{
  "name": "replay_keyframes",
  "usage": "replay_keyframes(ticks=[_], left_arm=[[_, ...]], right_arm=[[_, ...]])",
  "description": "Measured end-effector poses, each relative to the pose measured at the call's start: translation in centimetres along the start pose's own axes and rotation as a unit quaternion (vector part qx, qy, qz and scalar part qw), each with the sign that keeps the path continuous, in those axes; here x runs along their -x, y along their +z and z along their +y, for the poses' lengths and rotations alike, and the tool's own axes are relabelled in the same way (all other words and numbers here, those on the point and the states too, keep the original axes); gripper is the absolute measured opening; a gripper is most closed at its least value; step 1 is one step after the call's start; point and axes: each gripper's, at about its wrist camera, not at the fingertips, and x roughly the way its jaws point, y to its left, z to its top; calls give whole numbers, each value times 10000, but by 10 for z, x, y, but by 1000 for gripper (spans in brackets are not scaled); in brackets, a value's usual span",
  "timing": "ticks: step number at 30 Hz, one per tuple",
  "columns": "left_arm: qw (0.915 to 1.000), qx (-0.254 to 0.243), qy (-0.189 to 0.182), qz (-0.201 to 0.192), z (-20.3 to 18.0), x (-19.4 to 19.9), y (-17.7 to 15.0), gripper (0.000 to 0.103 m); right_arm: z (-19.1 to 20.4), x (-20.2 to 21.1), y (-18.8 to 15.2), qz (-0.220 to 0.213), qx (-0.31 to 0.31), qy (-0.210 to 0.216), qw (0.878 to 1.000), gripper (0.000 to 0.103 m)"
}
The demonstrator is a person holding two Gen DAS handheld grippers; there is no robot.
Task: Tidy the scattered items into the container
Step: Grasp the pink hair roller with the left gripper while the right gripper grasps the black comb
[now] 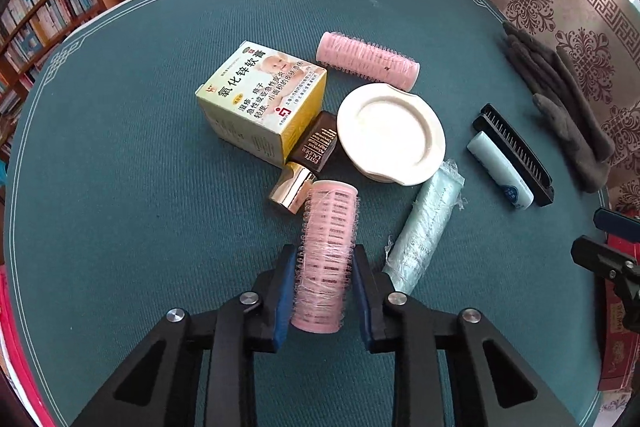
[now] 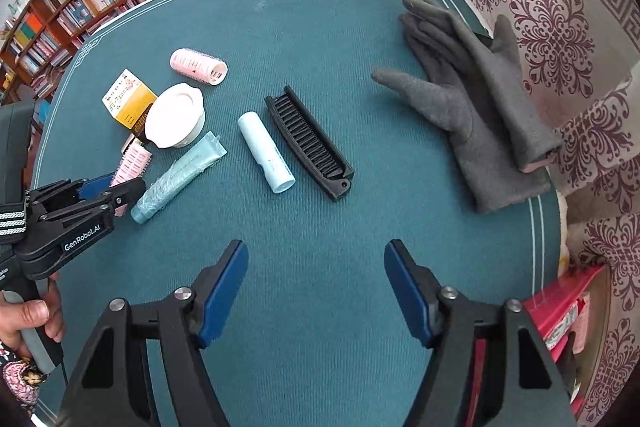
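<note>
We have the left gripper (image 1: 325,279) clenched on a pink roller (image 1: 325,255), its pads pressing both sides near the roller's near end, at six o'clock of the clutter on the table (image 1: 120,147). The right gripper (image 2: 316,291) is released and holds nothing, hanging over bare cloth with the comb (image 2: 310,143) and a pale tube (image 2: 266,151) at its twelve o'clock. So the pick-up is the step in hand. Next we likely lift the roller clear of the gold cap (image 1: 291,189) it touches and carry it to the container, probably the red box (image 2: 564,311) at four o'clock.
</note>
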Motion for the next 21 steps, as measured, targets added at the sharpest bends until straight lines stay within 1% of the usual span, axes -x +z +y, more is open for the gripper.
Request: replay_keyframes(ticks=[1, 3, 5, 6, 11, 13, 16, 18, 20, 21], left_arm=[[10000, 68, -50, 27, 2, 1, 0, 27], [9996, 227, -145, 76, 7, 5, -4, 26], [9991, 356, -197, 117, 12, 10, -9, 26], [9988, 408, -214, 136, 15, 12, -13, 26], [9979, 547, -273, 194, 24, 28, -31, 26], [9976, 593, -283, 208, 28, 33, -36, 26], [9973, 640, -304, 211, 31, 40, -39, 26], [9973, 635, -309, 193, 32, 45, -40, 26], [9973, 632, -337, 159, 34, 51, -41, 26], [9974, 621, -350, 143, 34, 54, -41, 26]], right_arm=[[0, -2, 6, 1, 30, -3, 10000, 67], [-2, -7, 18, -5, 53, -4, 10000, 56], [-6, -15, 31, 26, 50, 24, 10000, 49], [-8, -19, 38, 44, 52, 8, 10000, 48], [-7, -40, 61, 239, 302, 27, 9993, 48], [-5, -40, 66, 254, 355, 119, 9990, 48], [-2, -40, 72, 265, 399, 183, 9987, 48], [0, -44, 73, 404, 416, 300, 9979, 48], [4, -51, 72, 644, 509, 389, 9959, 48], [7, -49, 70, 545, 647, 311, 9959, 48]])
